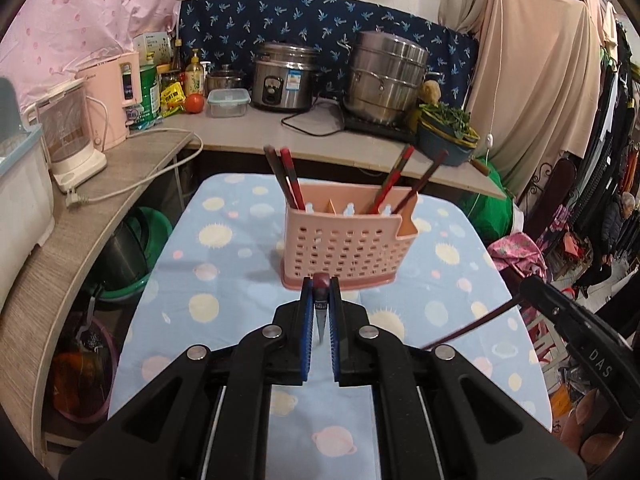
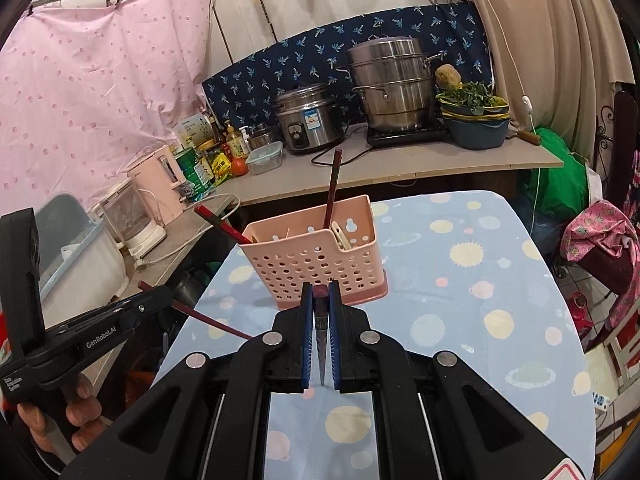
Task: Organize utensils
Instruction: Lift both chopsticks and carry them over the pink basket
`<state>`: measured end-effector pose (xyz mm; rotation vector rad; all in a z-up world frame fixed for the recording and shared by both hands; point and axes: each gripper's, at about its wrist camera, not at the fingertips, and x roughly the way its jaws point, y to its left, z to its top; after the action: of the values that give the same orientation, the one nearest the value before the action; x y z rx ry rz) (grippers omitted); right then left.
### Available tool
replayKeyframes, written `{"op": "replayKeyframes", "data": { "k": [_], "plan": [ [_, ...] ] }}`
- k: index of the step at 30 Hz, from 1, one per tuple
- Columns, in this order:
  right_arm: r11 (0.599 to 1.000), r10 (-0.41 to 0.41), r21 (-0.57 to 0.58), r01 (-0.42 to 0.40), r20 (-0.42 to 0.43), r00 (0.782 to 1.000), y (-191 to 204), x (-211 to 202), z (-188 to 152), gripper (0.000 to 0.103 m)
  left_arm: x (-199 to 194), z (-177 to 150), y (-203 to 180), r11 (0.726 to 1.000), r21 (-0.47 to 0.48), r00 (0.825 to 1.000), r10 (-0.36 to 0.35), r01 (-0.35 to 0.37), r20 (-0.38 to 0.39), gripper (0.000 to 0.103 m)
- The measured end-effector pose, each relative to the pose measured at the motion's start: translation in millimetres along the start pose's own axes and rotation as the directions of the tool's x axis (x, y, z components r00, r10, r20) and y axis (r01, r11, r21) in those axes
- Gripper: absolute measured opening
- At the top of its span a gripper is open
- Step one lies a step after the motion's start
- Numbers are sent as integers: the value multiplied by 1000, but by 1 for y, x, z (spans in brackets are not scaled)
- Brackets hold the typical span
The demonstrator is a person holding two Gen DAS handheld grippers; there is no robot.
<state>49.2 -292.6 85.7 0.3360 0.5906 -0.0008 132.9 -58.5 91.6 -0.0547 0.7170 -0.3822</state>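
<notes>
A pink perforated utensil holder stands on the blue planet-print tablecloth. Several red-and-dark chopsticks lean in its compartments. My left gripper is shut on a dark red chopstick, seen end-on between the blue pads, just short of the holder's front. My right gripper is shut on another dark red chopstick in the same way. Each gripper shows in the other's view: the right gripper at the right edge, the left gripper at the left with its chopstick sticking out.
A counter behind the table carries a rice cooker, a steel steamer pot, a bowl of greens, bottles and a pink kettle. Basins sit under the left shelf. Clothes hang at the right.
</notes>
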Motion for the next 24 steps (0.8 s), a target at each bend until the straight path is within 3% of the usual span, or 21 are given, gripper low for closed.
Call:
{"op": "replayKeyframes", "data": {
  "k": [9,24],
  "plan": [
    [1000,10,7,-10,45,999,-1,5,26,7,-5,46,-2,1000,-6,998,-27,27,65,7],
    [997,61,27,-69,233,971,0,1,133,7,-17,138,-15,998,-16,971,-50,56,233,7]
  ]
}}
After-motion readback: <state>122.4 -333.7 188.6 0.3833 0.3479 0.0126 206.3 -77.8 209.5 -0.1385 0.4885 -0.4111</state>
